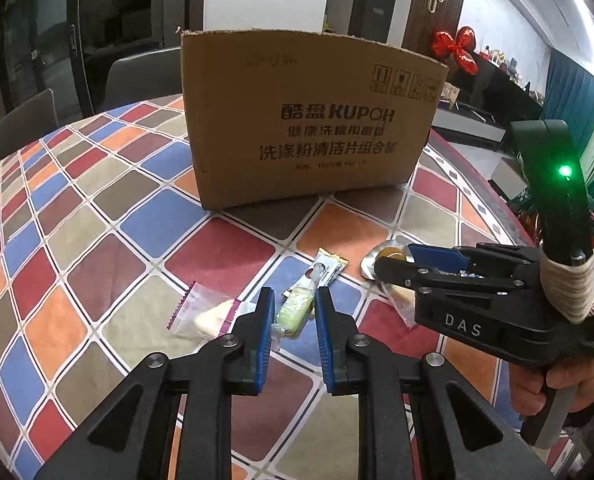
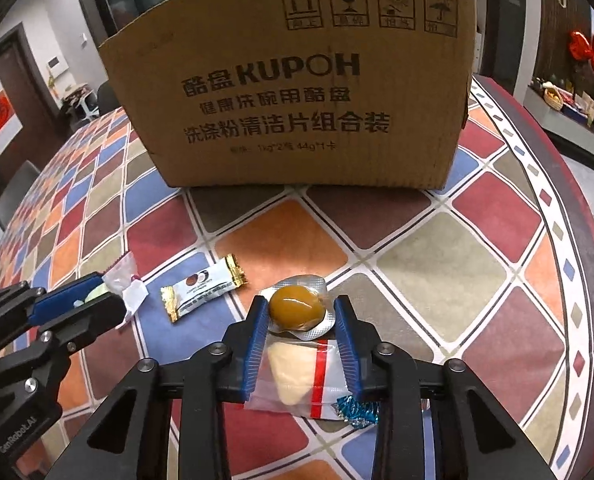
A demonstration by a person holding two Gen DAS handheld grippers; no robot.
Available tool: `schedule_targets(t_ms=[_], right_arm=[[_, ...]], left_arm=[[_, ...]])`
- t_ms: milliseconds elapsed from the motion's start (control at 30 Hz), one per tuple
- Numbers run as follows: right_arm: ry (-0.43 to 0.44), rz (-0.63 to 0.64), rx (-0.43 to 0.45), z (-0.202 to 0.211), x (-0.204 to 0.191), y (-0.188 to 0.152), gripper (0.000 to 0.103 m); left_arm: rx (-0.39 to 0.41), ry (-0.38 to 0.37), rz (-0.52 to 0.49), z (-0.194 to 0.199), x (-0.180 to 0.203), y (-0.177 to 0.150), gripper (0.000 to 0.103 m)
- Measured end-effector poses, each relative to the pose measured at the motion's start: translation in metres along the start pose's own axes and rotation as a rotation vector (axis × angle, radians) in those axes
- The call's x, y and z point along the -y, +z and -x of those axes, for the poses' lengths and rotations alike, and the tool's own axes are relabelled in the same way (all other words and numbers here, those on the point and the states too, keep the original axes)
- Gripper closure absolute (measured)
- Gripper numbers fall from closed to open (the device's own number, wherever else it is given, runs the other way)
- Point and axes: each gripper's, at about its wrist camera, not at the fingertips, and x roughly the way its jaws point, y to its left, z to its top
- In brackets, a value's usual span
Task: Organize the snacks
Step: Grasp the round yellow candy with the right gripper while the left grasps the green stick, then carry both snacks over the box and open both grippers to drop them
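A brown cardboard box [image 1: 309,120] stands on the checkered table; it also fills the top of the right wrist view [image 2: 297,80]. My left gripper [image 1: 295,300] is open, its blue pads either side of a green wrapped candy [image 1: 295,310] on the table. My right gripper [image 2: 301,312] is open around an orange jelly in a foil blister [image 2: 297,306], above a clear-wrapped pale wafer [image 2: 297,372]. It also shows in the left wrist view [image 1: 401,260]. A white and gold snack bar [image 2: 203,290] lies between the grippers.
A clear-wrapped pale snack [image 1: 209,316] lies left of the left gripper. A blue foil candy [image 2: 357,412] lies under the right finger. The round table's red edge [image 2: 577,216] curves on the right. Grey chairs [image 1: 25,120] stand behind the table.
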Motion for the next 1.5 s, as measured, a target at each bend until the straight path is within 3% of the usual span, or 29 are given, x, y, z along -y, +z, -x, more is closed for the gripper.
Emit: schedule_targets(t_ms=[267, 767, 1500], right_arm=[[0.023, -0.011, 0.056, 0.029, -0.005, -0.003, 0.068], [0.044, 0.007, 0.269, 0.122, -0.019, 0.017, 0.068], [0.028, 0.045, 0.435, 0.176, -0.022, 0.082, 0.068]], left_arm=[[0.053, -0.009, 0.003, 0.022, 0.003, 0.004, 0.082], [0.215, -0.037, -0.028, 0.086, 0.02, 0.034, 0.082], [0.381, 0.02, -0.116, 0.122, 0.023, 0.12, 0.082]])
